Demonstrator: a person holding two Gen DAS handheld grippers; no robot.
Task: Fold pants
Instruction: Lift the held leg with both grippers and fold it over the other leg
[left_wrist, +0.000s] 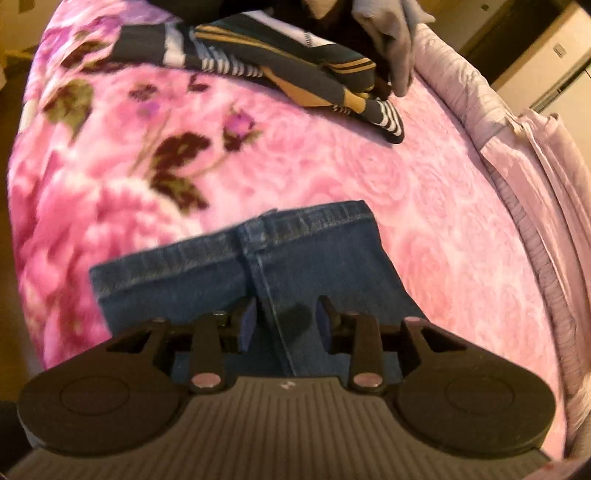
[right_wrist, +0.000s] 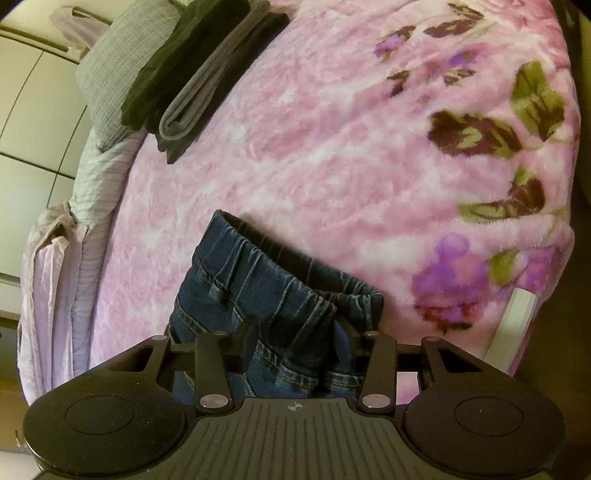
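Blue denim pants lie on a pink floral blanket (left_wrist: 332, 155). The left wrist view has the two leg hems (left_wrist: 258, 258) side by side, spread just ahead of my left gripper (left_wrist: 286, 325). That gripper is open, its fingers straddling the seam between the legs, low over the denim. In the right wrist view the gathered elastic waistband (right_wrist: 280, 273) lies bunched ahead of my right gripper (right_wrist: 295, 339). It is open too, with crumpled denim and a belt loop between its fingers (right_wrist: 249, 338).
A heap of striped dark and gold clothes (left_wrist: 295, 81) and a grey garment (left_wrist: 391, 37) lie at the blanket's far side. A folded black and grey stack (right_wrist: 207, 74) rests beside a grey pillow (right_wrist: 118, 62). A lilac sheet (right_wrist: 74, 229) lines the bed edge.
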